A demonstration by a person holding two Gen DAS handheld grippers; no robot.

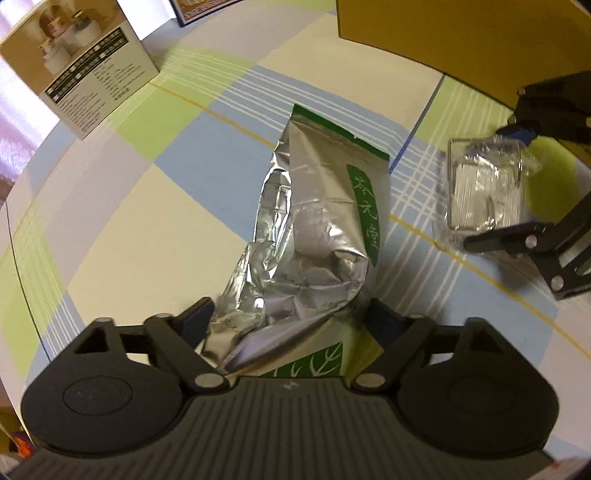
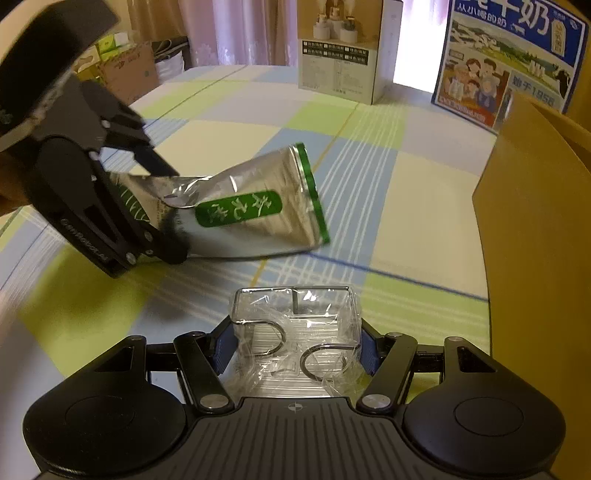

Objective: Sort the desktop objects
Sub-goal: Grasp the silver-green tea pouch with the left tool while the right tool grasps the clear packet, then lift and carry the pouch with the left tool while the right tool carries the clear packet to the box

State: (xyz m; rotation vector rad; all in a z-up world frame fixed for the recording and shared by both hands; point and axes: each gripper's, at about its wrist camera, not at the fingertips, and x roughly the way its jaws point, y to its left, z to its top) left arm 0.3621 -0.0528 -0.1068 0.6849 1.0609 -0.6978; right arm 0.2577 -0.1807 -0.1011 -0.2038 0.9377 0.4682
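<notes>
A crumpled silver foil pouch (image 1: 314, 221) with green labels lies on the checked tablecloth. My left gripper (image 1: 291, 325) has its jaws closed on the pouch's near end; in the right wrist view the same gripper (image 2: 162, 206) pinches the pouch (image 2: 258, 214) at its left end. My right gripper (image 2: 295, 350) is shut on a small wire frame wrapped in clear plastic (image 2: 295, 332), its blue pads pressing both sides. In the left wrist view that wrapped frame (image 1: 484, 184) sits at the right between the right gripper's fingers (image 1: 495, 240).
A yellow-brown cardboard box (image 2: 535, 240) stands on the right, also in the left wrist view (image 1: 461, 33). A white product box (image 2: 340, 55) and a blue milk carton box (image 2: 509, 59) stand at the table's far side. The checked tablecloth (image 2: 406, 206) covers the table.
</notes>
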